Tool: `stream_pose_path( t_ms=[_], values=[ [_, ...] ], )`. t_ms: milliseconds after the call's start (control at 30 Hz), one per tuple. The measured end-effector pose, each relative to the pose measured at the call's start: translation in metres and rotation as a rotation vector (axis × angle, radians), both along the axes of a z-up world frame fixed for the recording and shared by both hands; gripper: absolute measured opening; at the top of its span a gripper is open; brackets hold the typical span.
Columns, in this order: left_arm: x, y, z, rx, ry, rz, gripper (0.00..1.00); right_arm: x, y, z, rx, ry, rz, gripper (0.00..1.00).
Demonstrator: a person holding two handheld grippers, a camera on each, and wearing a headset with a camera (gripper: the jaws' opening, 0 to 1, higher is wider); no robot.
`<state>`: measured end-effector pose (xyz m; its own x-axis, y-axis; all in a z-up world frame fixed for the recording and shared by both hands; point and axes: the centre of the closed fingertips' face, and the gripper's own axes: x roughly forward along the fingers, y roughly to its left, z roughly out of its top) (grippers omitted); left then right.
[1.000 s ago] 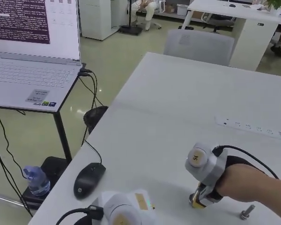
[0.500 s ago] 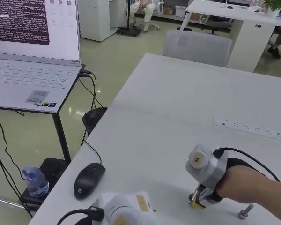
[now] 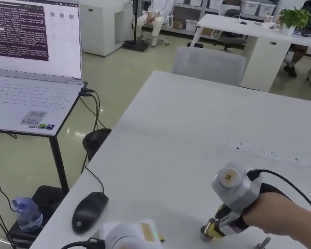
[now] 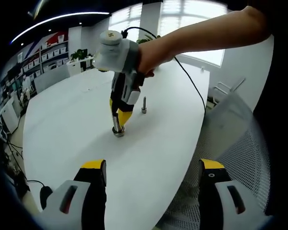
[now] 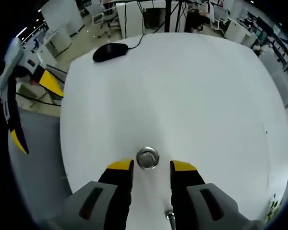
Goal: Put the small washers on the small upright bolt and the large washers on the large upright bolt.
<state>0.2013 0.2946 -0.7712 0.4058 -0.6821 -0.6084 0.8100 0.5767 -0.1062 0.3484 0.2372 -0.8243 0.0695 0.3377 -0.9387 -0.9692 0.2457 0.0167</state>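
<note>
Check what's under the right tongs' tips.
An upright bolt on the white table, between the open tips of the right tongs. A ring sits at its foot; the tips cover its upper shaft from the side.

Mostly bare table
The white table (image 3: 197, 129) is wide and bare — the large bolt (image 5: 147, 157) stands right by the right gripper's (image 5: 151, 166) spread tips, the small bolt (image 4: 144, 104) near it, and a mouse (image 3: 89, 211) lies at the near edge, well apart.

Bright even daylight, fisheye-warped edges
</note>
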Motion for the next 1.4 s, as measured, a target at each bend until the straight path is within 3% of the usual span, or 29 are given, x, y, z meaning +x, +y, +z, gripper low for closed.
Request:
stream_pose_path(
  t_ms=[233, 333, 533, 867, 1400],
  values=[
    [0.002, -0.002, 0.001, 0.008, -0.012, -0.008, 0.78, 0.000, -0.007, 0.015, 0.042, -0.039, -0.005, 0.33],
    [0.002, -0.002, 0.002, -0.001, -0.005, -0.001, 0.78, -0.002, -0.006, 0.025, 0.102, -0.050, -0.034, 0.35],
    [0.004, -0.001, 0.006, -0.013, -0.010, 0.013, 0.78, -0.010, -0.019, 0.038, 0.138, -0.083, -0.048, 0.35],
    [0.013, -0.001, 0.010, -0.037, -0.013, 0.061, 0.78, -0.014, -0.042, 0.075, 0.307, -0.147, -0.153, 0.36],
    [0.021, -0.006, 0.019, -0.086, 0.001, 0.195, 0.80, -0.051, -0.096, 0.076, 0.437, -0.124, -0.230, 0.39]
  ],
)
